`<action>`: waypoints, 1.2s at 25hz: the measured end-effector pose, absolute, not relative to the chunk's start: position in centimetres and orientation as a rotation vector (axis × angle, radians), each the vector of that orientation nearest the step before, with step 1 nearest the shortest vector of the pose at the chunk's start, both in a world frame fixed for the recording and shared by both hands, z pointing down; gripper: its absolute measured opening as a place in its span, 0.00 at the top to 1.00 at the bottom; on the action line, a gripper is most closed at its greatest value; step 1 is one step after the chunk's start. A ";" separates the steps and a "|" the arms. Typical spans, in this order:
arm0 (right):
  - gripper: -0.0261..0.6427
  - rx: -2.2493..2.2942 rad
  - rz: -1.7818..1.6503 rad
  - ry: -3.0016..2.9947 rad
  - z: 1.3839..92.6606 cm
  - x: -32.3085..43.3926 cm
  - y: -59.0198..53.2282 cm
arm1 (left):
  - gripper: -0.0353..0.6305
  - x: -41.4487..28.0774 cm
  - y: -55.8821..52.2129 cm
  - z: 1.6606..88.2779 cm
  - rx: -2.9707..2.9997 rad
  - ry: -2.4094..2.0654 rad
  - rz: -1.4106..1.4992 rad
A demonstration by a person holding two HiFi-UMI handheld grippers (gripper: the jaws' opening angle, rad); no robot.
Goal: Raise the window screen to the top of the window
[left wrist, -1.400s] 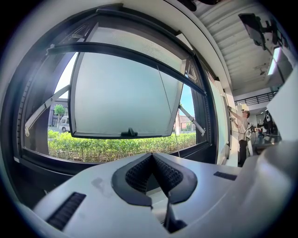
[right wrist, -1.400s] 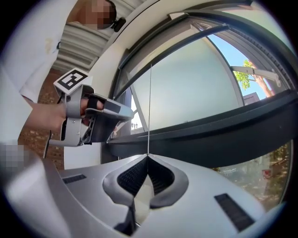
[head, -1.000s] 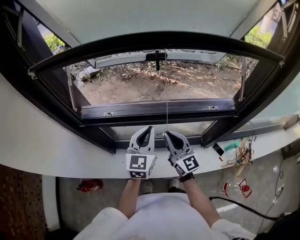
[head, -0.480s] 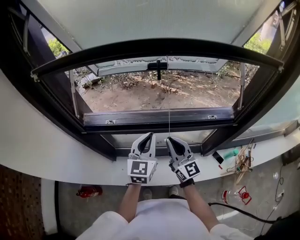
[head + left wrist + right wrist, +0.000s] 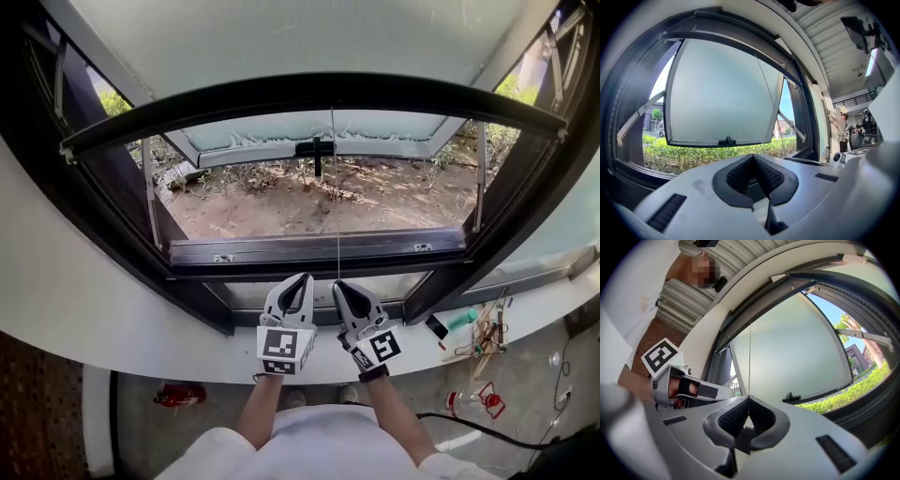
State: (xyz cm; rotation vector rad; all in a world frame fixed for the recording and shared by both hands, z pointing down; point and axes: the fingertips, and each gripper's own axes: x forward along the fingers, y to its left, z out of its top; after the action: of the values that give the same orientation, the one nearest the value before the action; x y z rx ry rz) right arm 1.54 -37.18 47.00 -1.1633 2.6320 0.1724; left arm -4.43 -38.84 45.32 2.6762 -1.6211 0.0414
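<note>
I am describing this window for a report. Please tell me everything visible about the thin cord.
The cord is very thin and pale, stretched straight and taut; its material cannot be told. Its lower end is pinched between the shut tips of the right gripper. From there it runs up across the opening to the dark bar below the screen.

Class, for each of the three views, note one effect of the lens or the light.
Head view: the wide lens bows the straight dark bar into an arc, and the sunlit ground outshines the dim floor. Left gripper view: black vignette at the corners. Right gripper view: the window frame curves too; the thin cord is crisp.
</note>
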 end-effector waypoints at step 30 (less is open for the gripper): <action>0.96 -1.053 0.317 2.539 39.2 0.8 -37.9 | 0.94 -4.2 -39.8 40.9 2.757 -1.660 -0.074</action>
State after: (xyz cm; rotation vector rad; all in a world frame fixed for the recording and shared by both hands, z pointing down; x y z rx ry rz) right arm 0.78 -37.89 39.20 -1.0534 2.5387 0.3168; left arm -4.20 -39.76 40.88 2.7571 -1.6604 -0.0736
